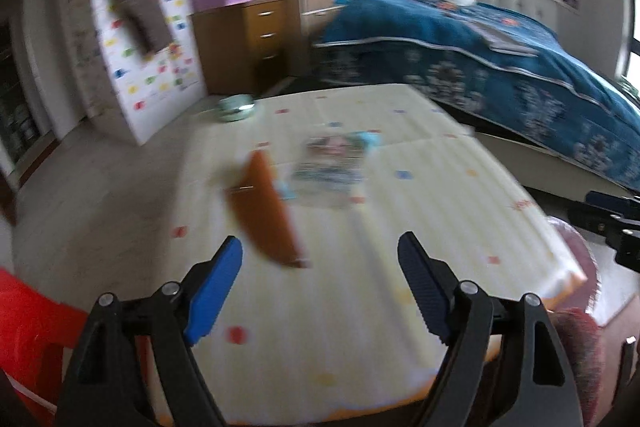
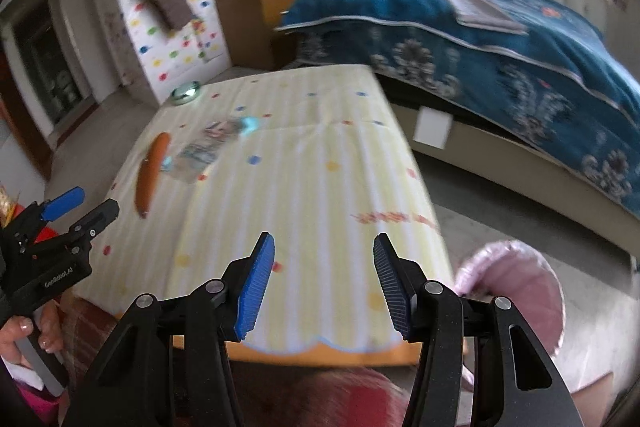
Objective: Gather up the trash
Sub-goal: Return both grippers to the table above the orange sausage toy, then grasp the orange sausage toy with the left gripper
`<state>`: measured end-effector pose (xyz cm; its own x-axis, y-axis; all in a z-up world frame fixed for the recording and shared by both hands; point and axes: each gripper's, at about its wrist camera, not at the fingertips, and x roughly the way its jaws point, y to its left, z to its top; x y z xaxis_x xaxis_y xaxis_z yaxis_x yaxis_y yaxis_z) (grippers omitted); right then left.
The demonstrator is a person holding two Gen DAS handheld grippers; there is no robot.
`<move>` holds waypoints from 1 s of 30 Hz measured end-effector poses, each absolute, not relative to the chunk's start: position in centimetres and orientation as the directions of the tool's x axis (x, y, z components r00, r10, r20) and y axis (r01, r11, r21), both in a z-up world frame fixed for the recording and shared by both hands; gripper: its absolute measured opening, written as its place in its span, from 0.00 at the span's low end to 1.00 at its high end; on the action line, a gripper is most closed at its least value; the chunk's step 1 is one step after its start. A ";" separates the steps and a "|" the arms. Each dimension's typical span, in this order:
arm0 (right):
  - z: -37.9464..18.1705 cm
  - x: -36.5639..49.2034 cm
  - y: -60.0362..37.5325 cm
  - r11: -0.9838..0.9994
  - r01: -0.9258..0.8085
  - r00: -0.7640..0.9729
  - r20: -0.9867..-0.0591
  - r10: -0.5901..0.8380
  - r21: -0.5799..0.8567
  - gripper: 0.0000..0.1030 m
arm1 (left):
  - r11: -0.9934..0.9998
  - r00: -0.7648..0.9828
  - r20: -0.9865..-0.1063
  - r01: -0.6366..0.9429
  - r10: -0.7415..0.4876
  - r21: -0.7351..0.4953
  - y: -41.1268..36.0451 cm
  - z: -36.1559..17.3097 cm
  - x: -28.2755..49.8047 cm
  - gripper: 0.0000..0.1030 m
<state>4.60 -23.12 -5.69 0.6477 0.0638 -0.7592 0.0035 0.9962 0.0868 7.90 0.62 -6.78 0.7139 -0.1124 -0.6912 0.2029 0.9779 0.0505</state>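
Both grippers hang over the near edge of the mat [image 2: 304, 187], a pale striped sheet dotted with colour spread on the floor, the left gripper [image 1: 320, 279] with its blue fingers spread wide and empty, the right gripper [image 2: 324, 279] likewise wide apart and holding nothing. Farther in, toward the mat's left edge, an orange wrapper [image 2: 151, 173] lies lengthwise with a crumpled clear plastic packet [image 2: 204, 151] just beside it on its right, too blurred to read. A small round green thing [image 2: 186, 91] sits at the mat's far left corner, and the bed [image 2: 500, 59] under a blue patterned cover runs along beyond its right edge.
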 end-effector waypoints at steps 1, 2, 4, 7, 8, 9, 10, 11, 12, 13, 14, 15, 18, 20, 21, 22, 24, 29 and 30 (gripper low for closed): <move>-5.8 5.4 -22.4 0.996 -0.015 0.645 -0.761 0.075 0.086 0.53 | 0.981 0.715 -0.692 0.185 -0.099 0.052 1.4 -6.8 8.3 0.78; -5.8 5.8 -21.9 0.996 -0.022 0.644 -0.761 0.079 0.085 0.55 | 0.985 0.716 -0.692 0.166 -0.085 0.051 2.2 -6.8 8.6 0.80; -6.0 7.7 -19.9 0.995 -0.059 0.641 -0.761 0.096 0.076 0.61 | 0.991 0.717 -0.694 0.127 -0.057 0.049 3.9 -7.0 9.5 0.84; -6.5 9.3 -18.5 0.994 -0.083 0.633 -0.767 0.104 0.066 0.62 | 0.994 0.714 -0.700 0.087 -0.018 0.063 5.6 -7.4 10.8 0.87; -6.9 10.7 -17.3 0.993 -0.099 0.624 -0.774 0.111 0.063 0.62 | 0.995 0.712 -0.702 0.074 -0.005 0.067 6.1 -7.6 11.3 0.87; -7.4 11.9 -16.4 0.992 -0.112 0.616 -0.780 0.116 0.059 0.62 | 0.995 0.710 -0.704 0.068 -0.002 0.066 6.4 -7.7 11.6 0.87; -7.9 13.1 -15.6 0.991 -0.121 0.607 -0.787 0.114 0.051 0.63 | 0.996 0.706 -0.708 0.063 -0.001 0.062 6.8 -7.9 12.1 0.87; -7.9 13.6 -15.3 0.991 -0.126 0.603 -0.790 0.115 0.048 0.63 | 0.997 0.702 -0.712 0.059 0.001 0.059 7.1 -8.2 12.6 0.87; -8.5 14.7 -14.5 0.990 -0.133 0.594 -0.796 0.116 0.045 0.63 | 0.997 0.697 -0.717 0.055 0.004 0.059 7.3 -8.4 13.1 0.87; -9.0 15.8 -13.8 0.990 -0.137 0.586 -0.802 0.114 0.041 0.65 | 0.997 0.694 -0.720 0.054 0.005 0.059 7.5 -8.6 13.3 0.87; -9.1 16.2 -13.6 0.990 -0.138 0.583 -0.804 0.114 0.039 0.65 | 0.997 0.690 -0.723 0.053 0.007 0.060 7.7 -8.7 13.7 0.87; -9.6 17.3 -12.8 0.990 -0.139 0.573 -0.812 0.110 0.035 0.65 | 0.997 0.685 -0.728 0.054 0.007 0.060 7.9 -9.0 14.1 0.87; -10.5 19.0 -11.5 0.990 -0.136 0.567 -0.818 0.095 0.021 0.70 | 0.997 0.676 -0.737 0.051 0.006 0.056 8.3 -9.5 15.0 0.87; -10.9 20.6 -10.1 0.991 -0.134 0.577 -0.813 0.079 0.001 0.78 | 0.998 0.672 -0.740 0.045 0.009 0.053 8.5 -9.6 15.3 0.87; -11.1 20.8 -10.0 0.991 -0.134 0.577 -0.813 0.078 0.001 0.79 | 0.998 0.671 -0.741 0.042 0.009 0.051 8.7 -9.7 15.5 0.87; -11.2 21.7 -9.2 0.992 -0.130 0.577 -0.813 0.076 0.001 0.83 | 0.998 0.669 -0.743 0.039 0.009 0.047 8.8 -9.8 15.7 0.87; -11.6 22.5 -8.7 0.992 -0.130 0.575 -0.815 0.078 0.004 0.84 | 0.998 0.665 -0.747 0.037 0.009 0.044 9.0 -10.0 16.1 0.87; -12.8 24.6 -8.4 0.988 -0.146 0.558 -0.829 0.042 -0.049 0.84 | 0.998 0.655 -0.755 0.029 0.019 0.051 9.2 -10.4 16.6 0.87; -12.7 24.7 -8.4 0.987 -0.150 0.556 -0.830 0.044 -0.049 0.85 | 0.998 0.652 -0.758 0.027 0.020 0.049 9.3 -10.5 16.6 0.87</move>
